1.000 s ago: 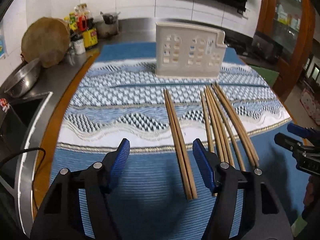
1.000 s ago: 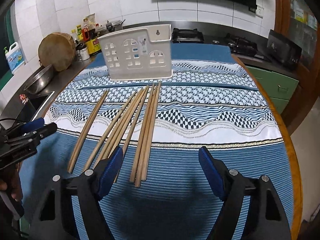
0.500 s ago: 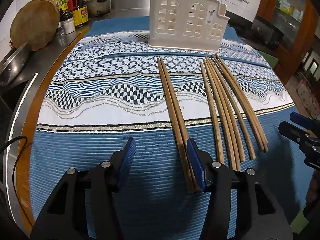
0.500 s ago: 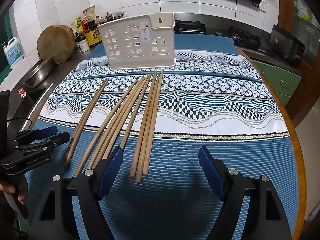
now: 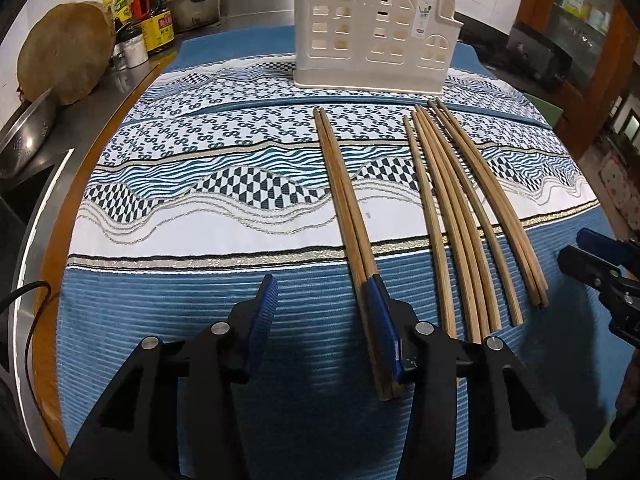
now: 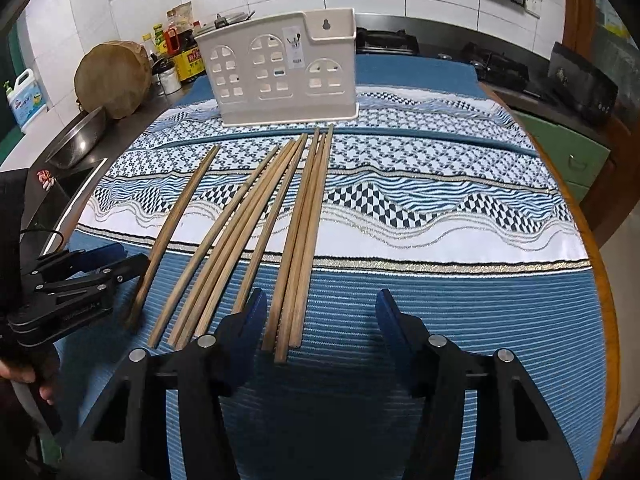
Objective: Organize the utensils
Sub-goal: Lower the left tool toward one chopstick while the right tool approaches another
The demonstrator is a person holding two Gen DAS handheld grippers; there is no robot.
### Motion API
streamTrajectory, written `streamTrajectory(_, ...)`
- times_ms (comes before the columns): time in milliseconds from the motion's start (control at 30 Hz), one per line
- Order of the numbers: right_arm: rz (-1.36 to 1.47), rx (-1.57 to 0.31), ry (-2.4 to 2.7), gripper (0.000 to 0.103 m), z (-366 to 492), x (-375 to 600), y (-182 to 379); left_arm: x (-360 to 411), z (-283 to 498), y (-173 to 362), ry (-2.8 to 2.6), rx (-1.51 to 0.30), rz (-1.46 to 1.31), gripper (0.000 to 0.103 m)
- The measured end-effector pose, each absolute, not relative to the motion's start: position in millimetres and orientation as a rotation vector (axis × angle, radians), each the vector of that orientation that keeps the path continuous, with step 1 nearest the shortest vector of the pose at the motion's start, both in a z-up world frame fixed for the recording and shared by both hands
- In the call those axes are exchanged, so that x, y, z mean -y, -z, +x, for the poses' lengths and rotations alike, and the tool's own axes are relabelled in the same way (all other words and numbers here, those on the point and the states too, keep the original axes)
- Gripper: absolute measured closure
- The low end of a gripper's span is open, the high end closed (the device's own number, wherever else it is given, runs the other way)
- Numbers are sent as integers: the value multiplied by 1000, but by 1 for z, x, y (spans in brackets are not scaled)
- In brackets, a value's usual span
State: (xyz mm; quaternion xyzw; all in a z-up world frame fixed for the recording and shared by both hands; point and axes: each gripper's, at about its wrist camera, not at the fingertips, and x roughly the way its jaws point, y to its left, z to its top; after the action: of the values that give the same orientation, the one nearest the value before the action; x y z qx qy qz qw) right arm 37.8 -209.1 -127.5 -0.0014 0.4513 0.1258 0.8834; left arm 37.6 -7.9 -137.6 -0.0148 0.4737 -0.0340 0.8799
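your left gripper [image 5: 322, 316] has dropped and pushed forward over the last second, and the cream utensil holder [image 5: 374, 28] now looms much nearer at 12 o'clock in the left wrist view. the fingers are spread open. the change that matters: the left-hand chopstick pair [image 5: 346, 216] sat clearly between the blue pads a second ago, but now the right pad lies over the near end of that pair, at about 4 o'clock from the gap's centre. i read this as a misaligned reach; if you close now, you would likely press the sticks aside rather than trap them. consider shifting toward 3 o'clock first so both sticks fall inside the gap.

your right gripper [image 6: 322, 318] has also crept forward and lower. it is open too, holding nothing, and the near ends of the right-hand chopstick bunch [image 6: 304, 240] now lie inside its gap, close to the left pad at 9 o'clock. that one looks ready to close.

the middle chopstick bunch [image 6: 240, 232] lies untouched between the two targets, fanning toward 12 o'clock. every chopstick is on the patterned cloth [image 6: 440, 216]; none is in the holder, so the sorting has not really begun.
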Motion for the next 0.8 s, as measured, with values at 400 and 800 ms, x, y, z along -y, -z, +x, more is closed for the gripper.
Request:
streamTrajectory(400, -6, -927, -258, 41, 38, 211, 127, 9, 40, 138, 41, -980, -5, 59)
streamTrajectory(800, -11, -971, -264, 51, 36, 208, 139, 2, 38, 137, -22, -976, 19, 59)
